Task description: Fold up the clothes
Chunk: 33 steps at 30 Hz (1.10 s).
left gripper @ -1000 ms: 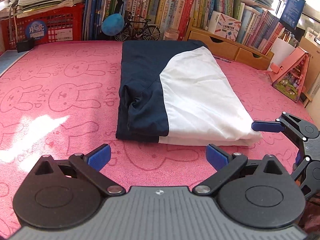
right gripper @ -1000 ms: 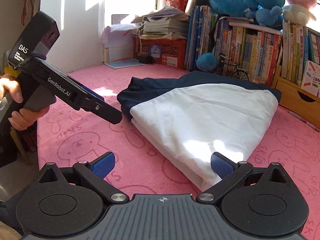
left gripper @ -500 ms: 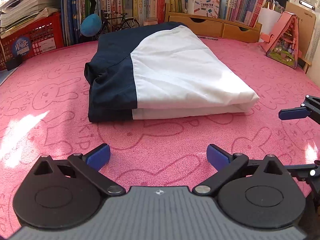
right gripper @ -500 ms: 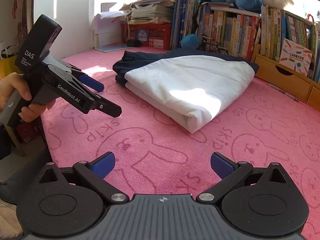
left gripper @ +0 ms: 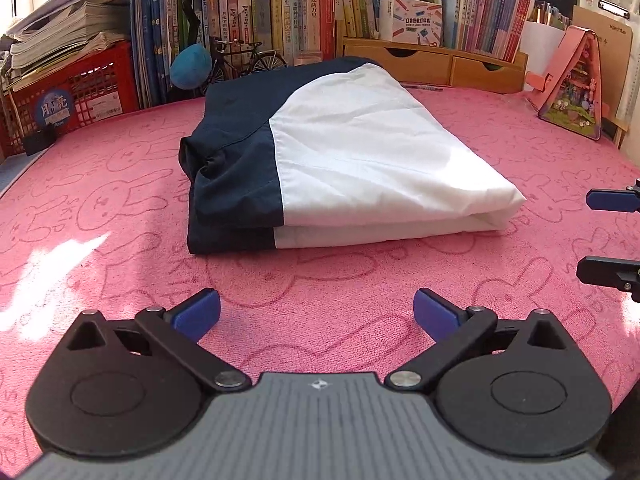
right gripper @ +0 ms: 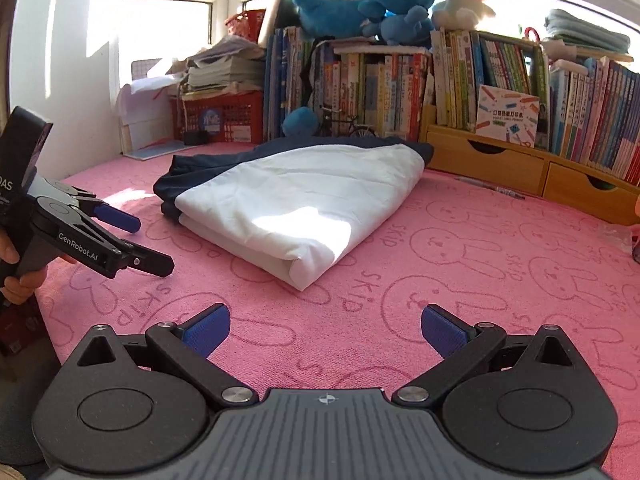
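Folded navy-and-white cloth garment [left gripper: 340, 160] lies flat in a neat rectangle on the pink towelling cover printed with rabbit outlines [left gripper: 120, 208], near the middle, with rows of upright books [left gripper: 280, 12] and a red plastic crate [left gripper: 80, 92] at the far edge. Left gripper [left gripper: 316, 310] hovers at the near side with its blue-padded jaws spread wide and empty, apart from the garment. Right gripper [right gripper: 326, 326], to the garment's right, is likewise released, holding nothing.
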Tool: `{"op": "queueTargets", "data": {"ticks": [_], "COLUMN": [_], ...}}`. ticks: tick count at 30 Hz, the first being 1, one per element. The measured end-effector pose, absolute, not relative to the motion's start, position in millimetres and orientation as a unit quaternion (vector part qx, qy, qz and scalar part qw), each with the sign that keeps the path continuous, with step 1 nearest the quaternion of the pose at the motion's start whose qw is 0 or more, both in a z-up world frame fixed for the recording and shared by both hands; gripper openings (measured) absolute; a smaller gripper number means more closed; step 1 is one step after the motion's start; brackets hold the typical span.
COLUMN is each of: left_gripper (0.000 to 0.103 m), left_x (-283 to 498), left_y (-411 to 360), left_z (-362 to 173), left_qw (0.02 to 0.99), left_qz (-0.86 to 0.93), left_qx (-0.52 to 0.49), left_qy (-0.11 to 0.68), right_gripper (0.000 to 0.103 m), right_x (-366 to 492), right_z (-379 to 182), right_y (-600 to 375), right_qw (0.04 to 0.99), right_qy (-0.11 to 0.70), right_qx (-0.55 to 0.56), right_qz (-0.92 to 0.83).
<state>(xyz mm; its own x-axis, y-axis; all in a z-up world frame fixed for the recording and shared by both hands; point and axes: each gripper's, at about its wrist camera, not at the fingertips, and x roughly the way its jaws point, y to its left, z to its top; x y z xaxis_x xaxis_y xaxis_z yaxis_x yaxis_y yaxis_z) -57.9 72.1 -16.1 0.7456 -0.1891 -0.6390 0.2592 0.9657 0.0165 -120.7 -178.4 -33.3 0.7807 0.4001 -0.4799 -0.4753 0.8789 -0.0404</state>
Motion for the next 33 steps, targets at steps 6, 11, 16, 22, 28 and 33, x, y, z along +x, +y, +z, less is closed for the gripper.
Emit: {"op": "queueTargets", "data": {"ticks": [6, 11, 16, 22, 28, 33], "left_gripper": [0.103, 0.103, 0.103, 0.103, 0.103, 0.103], "left_x": [-52.8, -46.3, -48.2, -47.8, -47.6, -47.3], "left_y": [74.9, 72.5, 69.6, 68.9, 70.1, 71.6], "left_z": [-9.4, -23.9, -29.8, -29.5, -29.2, -28.8], "left_qw": [0.945, 0.937, 0.941, 0.941, 0.94, 0.94], "left_qz": [-0.111, -0.104, -0.094, -0.096, -0.1, -0.104], "left_qx": [0.044, 0.038, 0.036, 0.038, 0.038, 0.038], "left_qy": [0.305, 0.33, 0.322, 0.322, 0.323, 0.322], "right_gripper": [0.103, 0.103, 0.103, 0.103, 0.103, 0.103], "right_x": [-118.1, -98.7, -98.5, -99.2, -94.3, -96.3], "right_z": [-30.0, -45.6, -46.4, -42.8, -48.1, -49.8], "right_y": [-167.6, -167.1, -170.0, -164.0, -150.9, -150.4], "right_qw": [0.938, 0.935, 0.938, 0.941, 0.933, 0.934], "right_qy": [0.212, 0.253, 0.251, 0.238, 0.263, 0.26], "right_qx": [-0.112, -0.058, -0.044, -0.05, -0.074, -0.076], "right_qz": [0.251, 0.241, 0.233, 0.234, 0.235, 0.232]}}
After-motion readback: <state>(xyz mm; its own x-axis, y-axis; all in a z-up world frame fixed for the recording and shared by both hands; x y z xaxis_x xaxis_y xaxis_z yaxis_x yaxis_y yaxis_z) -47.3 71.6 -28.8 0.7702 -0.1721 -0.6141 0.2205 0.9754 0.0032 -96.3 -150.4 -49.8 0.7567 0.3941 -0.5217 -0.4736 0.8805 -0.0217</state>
